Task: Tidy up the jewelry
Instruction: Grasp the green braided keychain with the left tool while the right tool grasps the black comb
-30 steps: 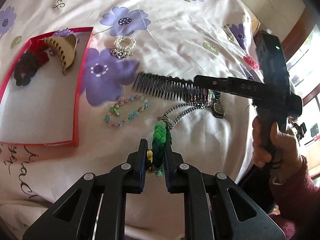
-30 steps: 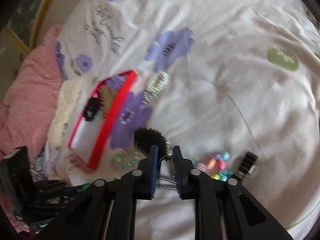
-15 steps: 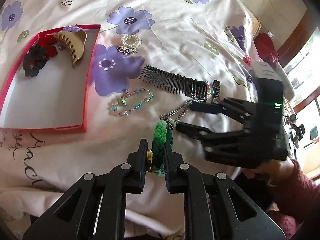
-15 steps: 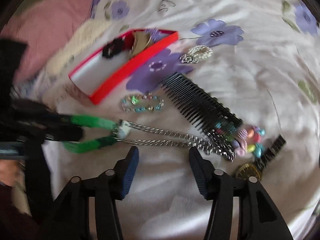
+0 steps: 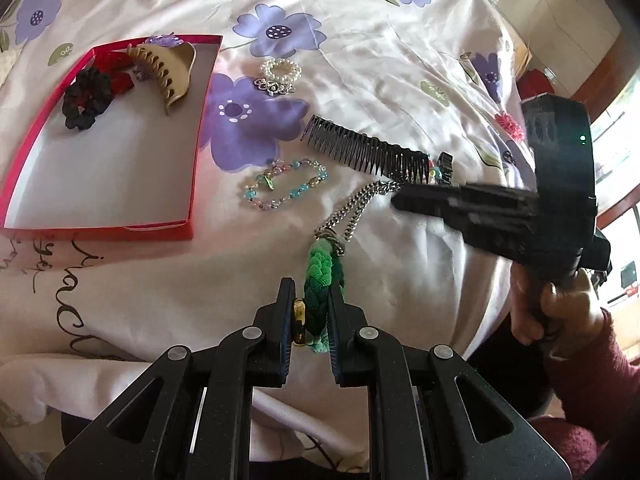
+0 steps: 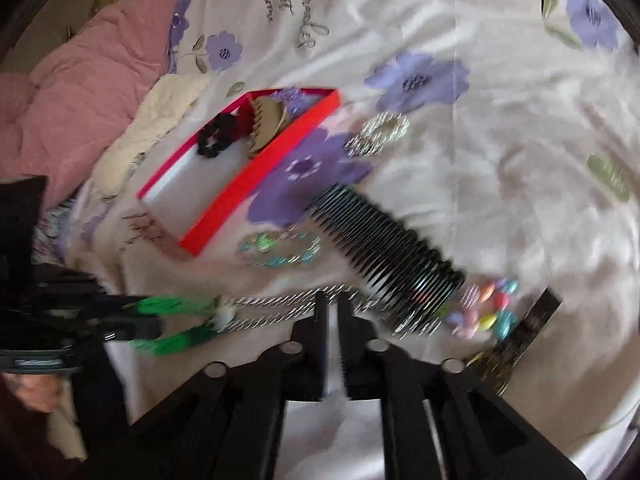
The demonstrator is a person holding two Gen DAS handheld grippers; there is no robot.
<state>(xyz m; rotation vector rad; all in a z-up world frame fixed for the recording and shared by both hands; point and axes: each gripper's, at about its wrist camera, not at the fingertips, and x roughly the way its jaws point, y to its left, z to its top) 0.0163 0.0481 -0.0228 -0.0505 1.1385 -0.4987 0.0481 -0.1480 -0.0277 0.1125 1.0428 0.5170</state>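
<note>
Beyond your fingers to the left lies the red box (image 5: 196,160), already holding a few hair pieces. You are mid-step on the green braided necklace (image 5: 318,276): your left gripper (image 5: 311,312) is clamped on its braid, the silver chain (image 5: 352,210) trailing ahead. Your right gripper (image 6: 332,308) is closing at that chain; whether it has caught it is blurred. Next, I judge, lift both ends together toward the box.

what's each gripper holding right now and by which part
The left gripper is shut on the green braided cord of the necklace, near its looped end. The right gripper is closing at the silver chain; a grip cannot be told.
</note>
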